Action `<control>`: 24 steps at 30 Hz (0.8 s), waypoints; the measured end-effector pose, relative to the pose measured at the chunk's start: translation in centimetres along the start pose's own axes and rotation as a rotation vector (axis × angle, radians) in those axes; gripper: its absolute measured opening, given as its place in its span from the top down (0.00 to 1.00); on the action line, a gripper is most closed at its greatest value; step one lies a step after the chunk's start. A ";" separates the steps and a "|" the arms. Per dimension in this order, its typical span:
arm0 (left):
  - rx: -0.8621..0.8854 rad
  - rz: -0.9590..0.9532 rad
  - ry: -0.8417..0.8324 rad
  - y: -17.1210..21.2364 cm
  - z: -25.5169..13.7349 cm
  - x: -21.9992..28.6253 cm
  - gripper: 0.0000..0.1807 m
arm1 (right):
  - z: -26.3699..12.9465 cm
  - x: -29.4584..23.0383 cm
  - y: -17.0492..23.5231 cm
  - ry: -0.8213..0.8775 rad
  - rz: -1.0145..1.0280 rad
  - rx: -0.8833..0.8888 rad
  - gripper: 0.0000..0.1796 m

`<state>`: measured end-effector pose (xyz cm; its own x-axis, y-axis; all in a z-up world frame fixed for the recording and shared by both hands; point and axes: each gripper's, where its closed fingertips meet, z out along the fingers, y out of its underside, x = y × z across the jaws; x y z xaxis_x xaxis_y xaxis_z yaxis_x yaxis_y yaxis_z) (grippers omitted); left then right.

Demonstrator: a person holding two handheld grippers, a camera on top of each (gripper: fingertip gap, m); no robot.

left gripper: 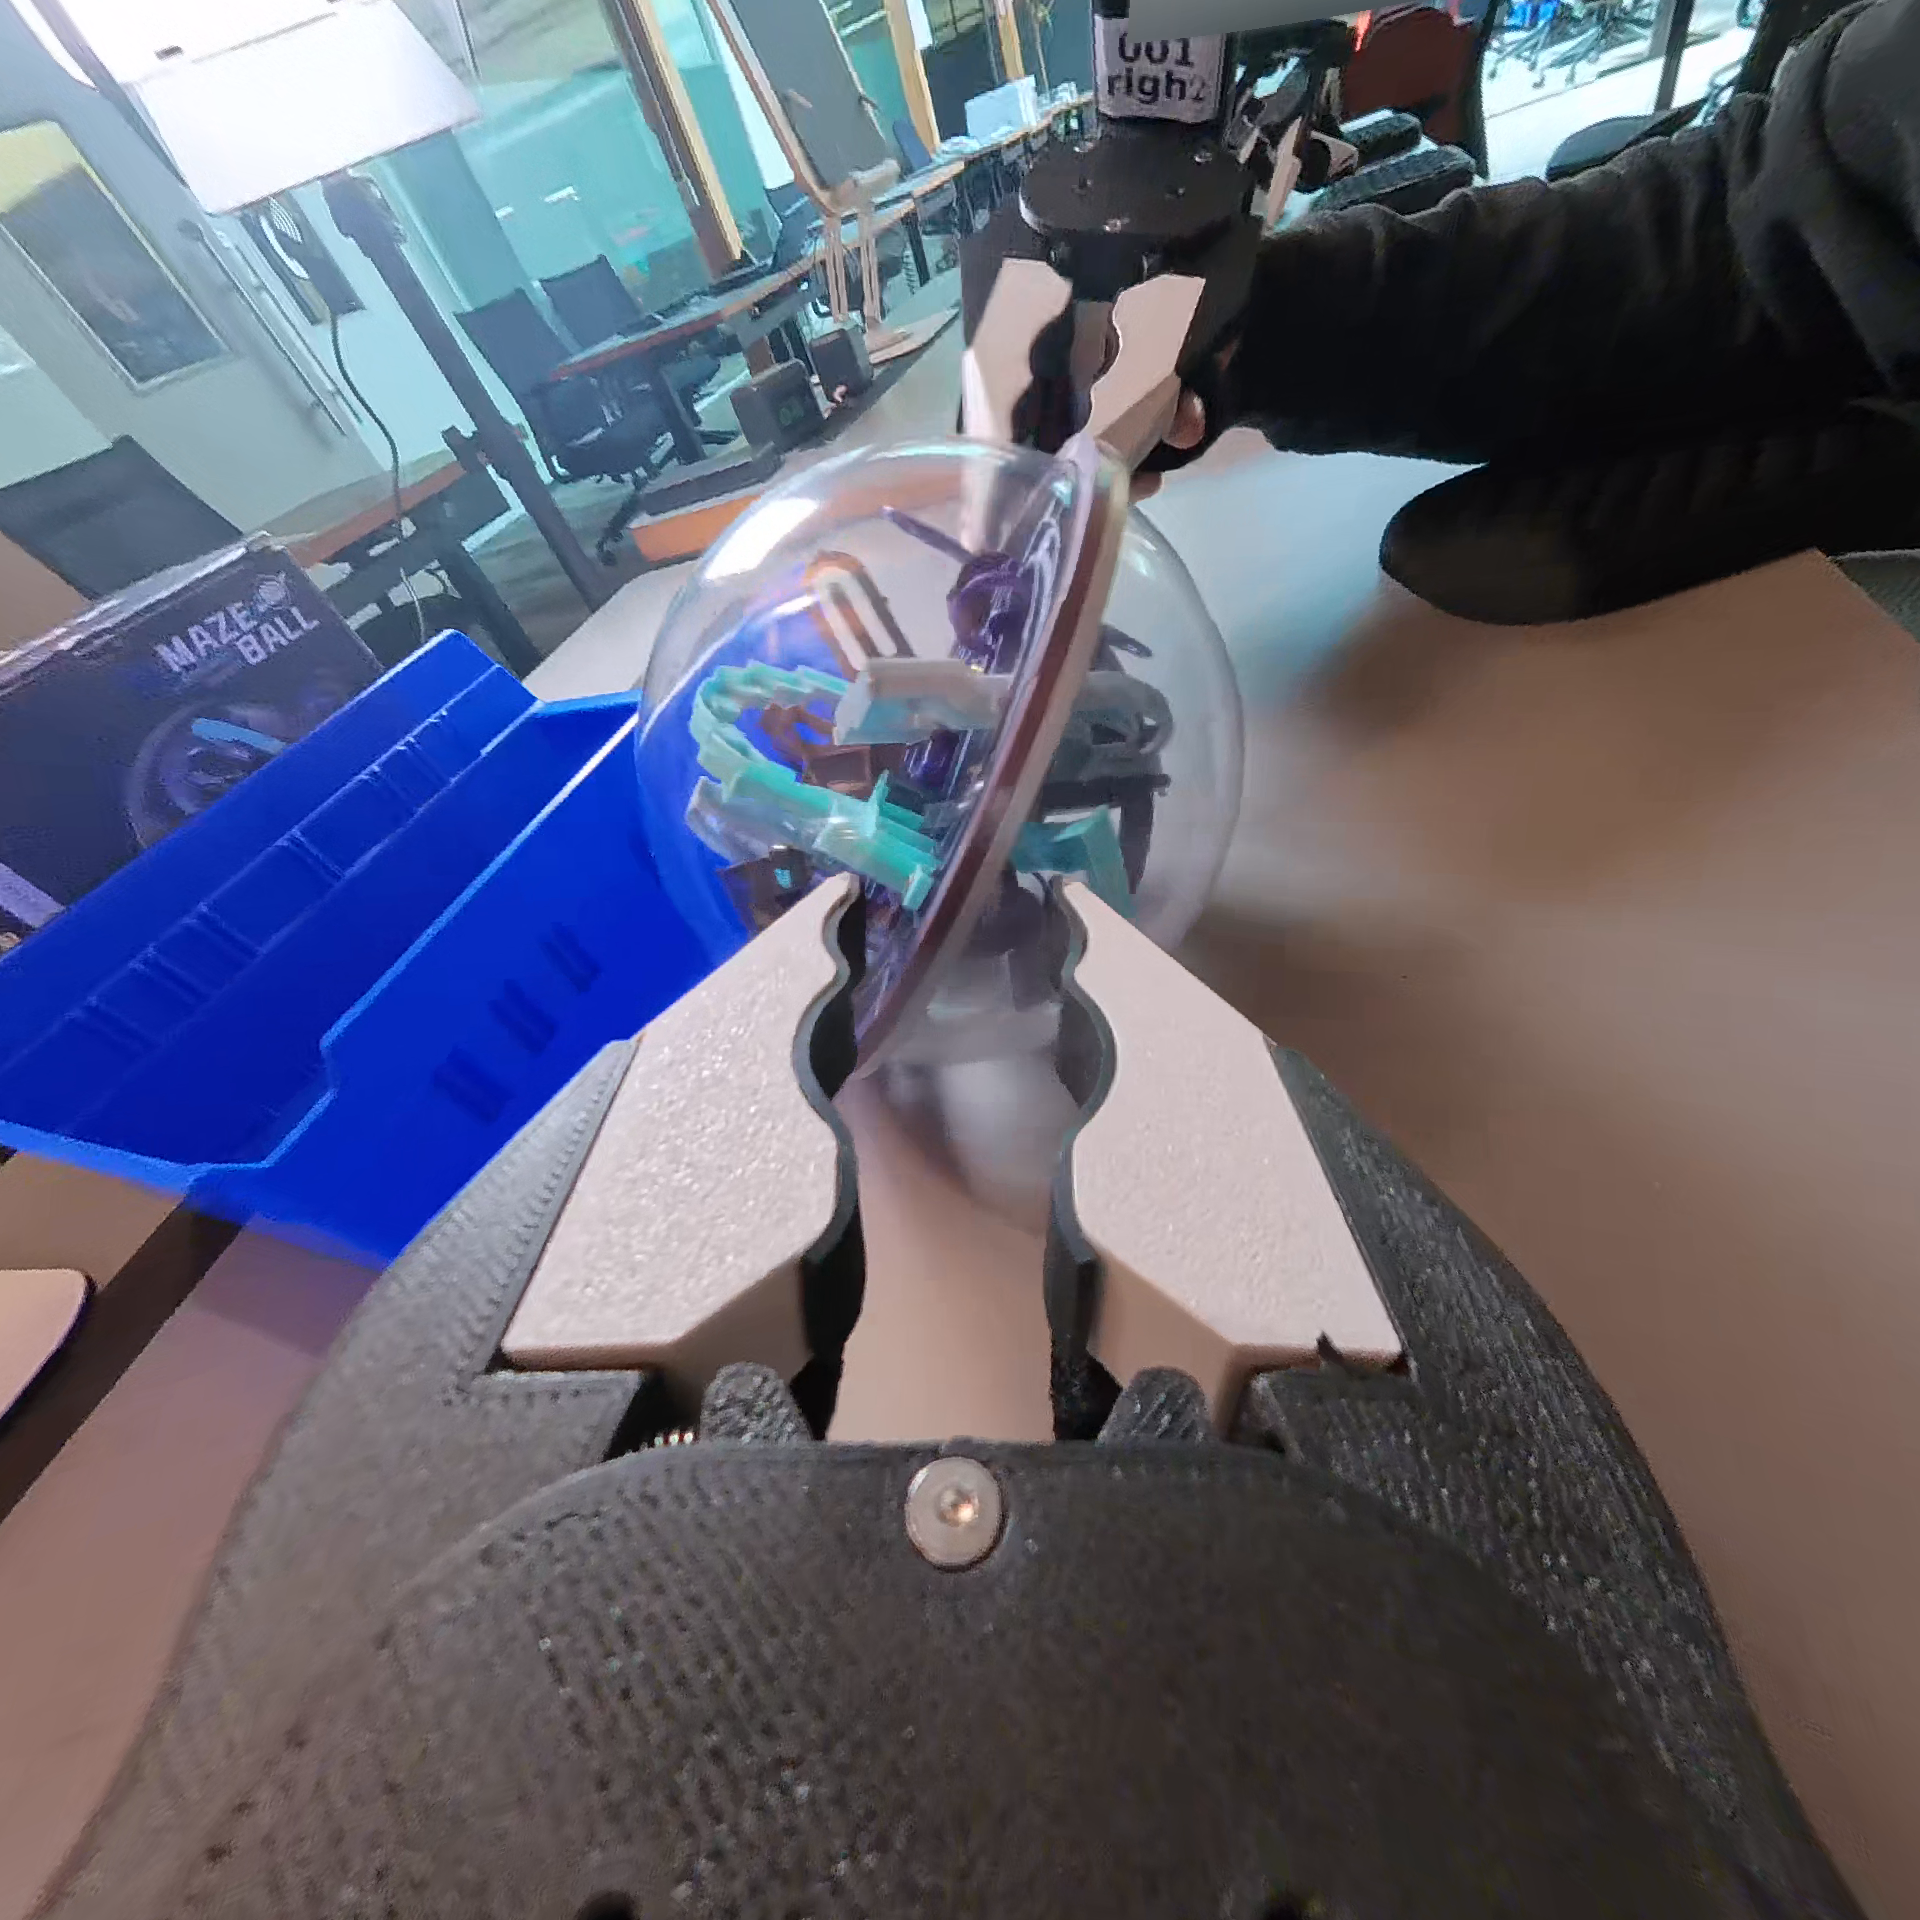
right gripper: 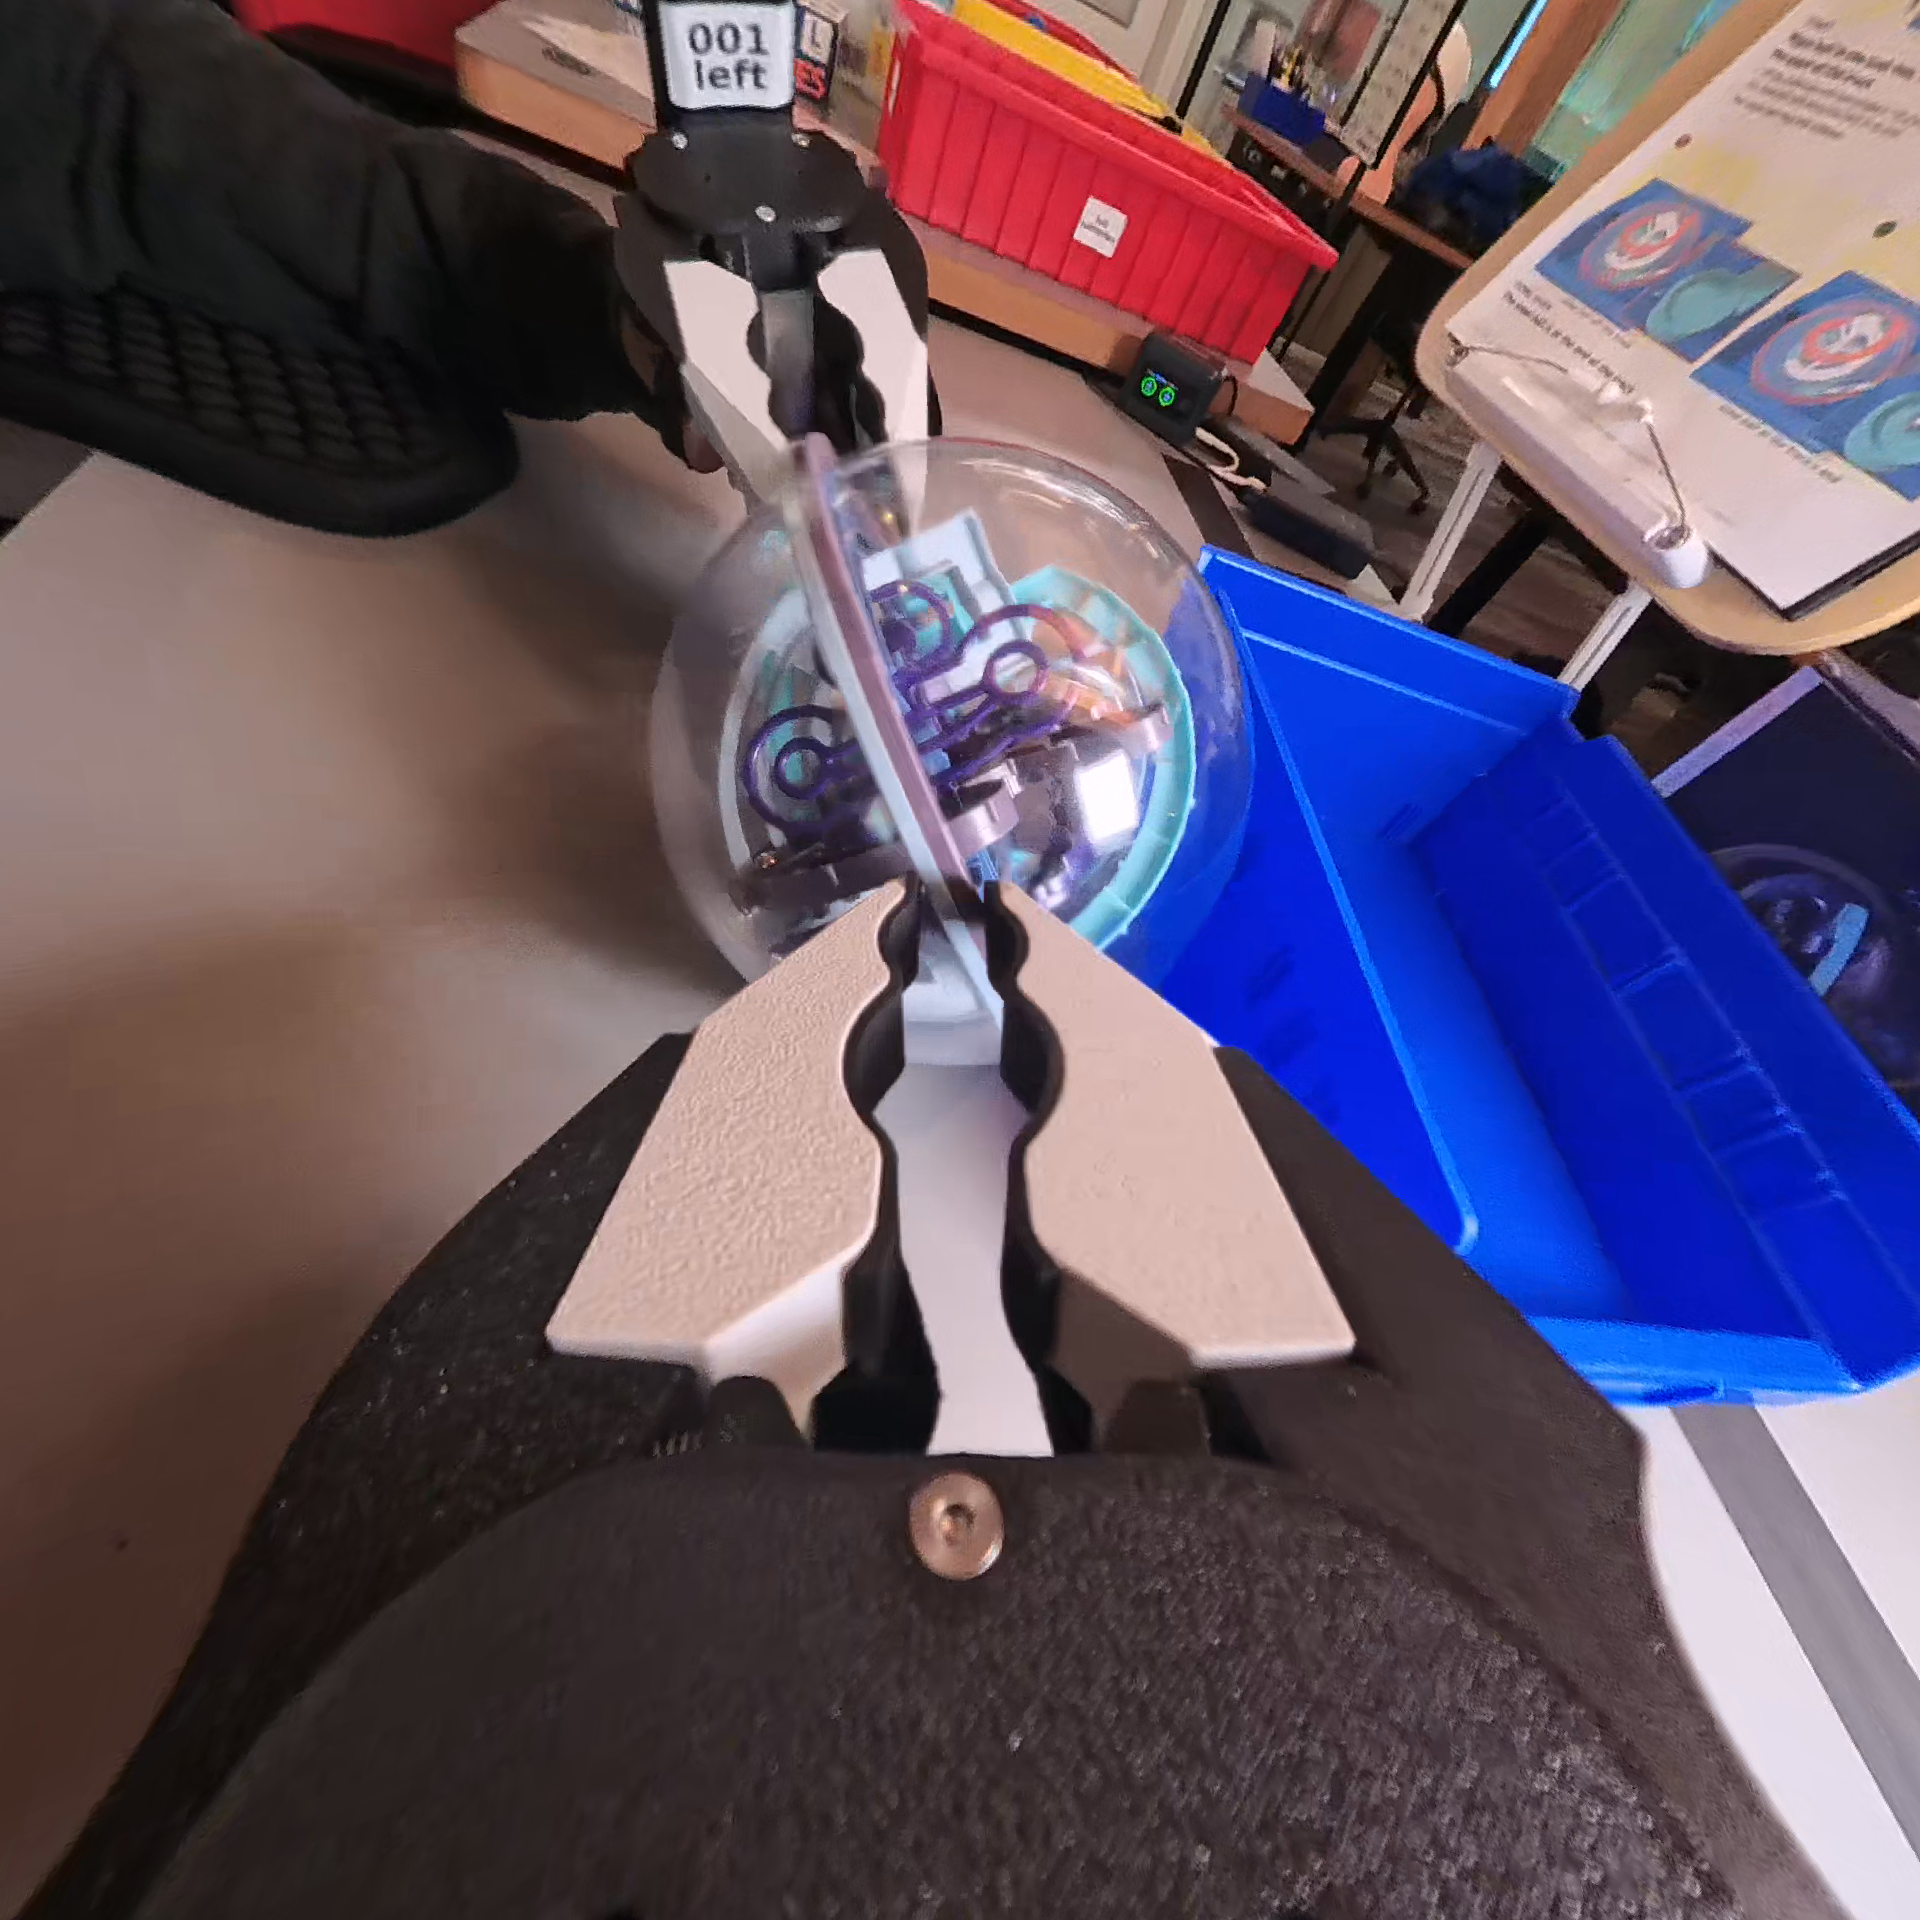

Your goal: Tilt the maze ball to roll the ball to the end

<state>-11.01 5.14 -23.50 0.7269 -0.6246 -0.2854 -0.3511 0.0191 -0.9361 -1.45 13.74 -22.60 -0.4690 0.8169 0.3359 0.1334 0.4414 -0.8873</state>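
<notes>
Pinching maze ball (left gripper: 935, 717) rim: left gripper (left gripper: 951, 914) near side, right gripper (right gripper: 951, 904) opposite.

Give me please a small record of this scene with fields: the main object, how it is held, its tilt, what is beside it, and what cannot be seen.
main object: maze ball, a clear sphere with coloured tracks inside
held by: left gripper and right gripper, each shut on the flat ring around the sphere, from opposite sides
tilt: ring steeply tilted, close to upright
beside it: blue bin, empty; dark box behind the bin
surface: tan table
unclear: the small ball inside cannot be made out
</notes>
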 end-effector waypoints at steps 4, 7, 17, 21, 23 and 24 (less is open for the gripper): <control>0.001 -0.022 -0.004 0.2 -0.1 -0.2 0.89 | 0.1 -0.6 -0.8 -0.001 -0.056 -0.018 0.95; -0.026 -0.027 0.005 0.9 -0.1 0.0 0.91 | 0.1 -1.2 -1.7 0.011 -0.109 -0.027 0.96; -0.080 -0.018 0.006 1.9 0.3 0.2 0.91 | 0.1 -2.5 -3.0 0.026 -0.198 -0.059 0.96; -0.086 -0.020 0.001 2.1 0.3 0.1 0.92 | 0.2 -2.7 -3.3 0.022 -0.201 -0.053 0.96; -0.085 -0.022 0.000 2.1 0.3 0.1 0.92 | 0.2 -2.7 -3.3 0.022 -0.200 -0.051 0.96; -0.084 -0.021 -0.002 2.1 0.3 0.1 0.92 | 0.2 -2.7 -3.3 0.022 -0.197 -0.050 0.96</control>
<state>-11.53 5.32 -25.55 0.7359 -0.6227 -0.2660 -0.3837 -0.0599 -0.9215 -0.81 9.96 -20.65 -0.4711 0.7203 0.5092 0.0839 0.6112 -0.7870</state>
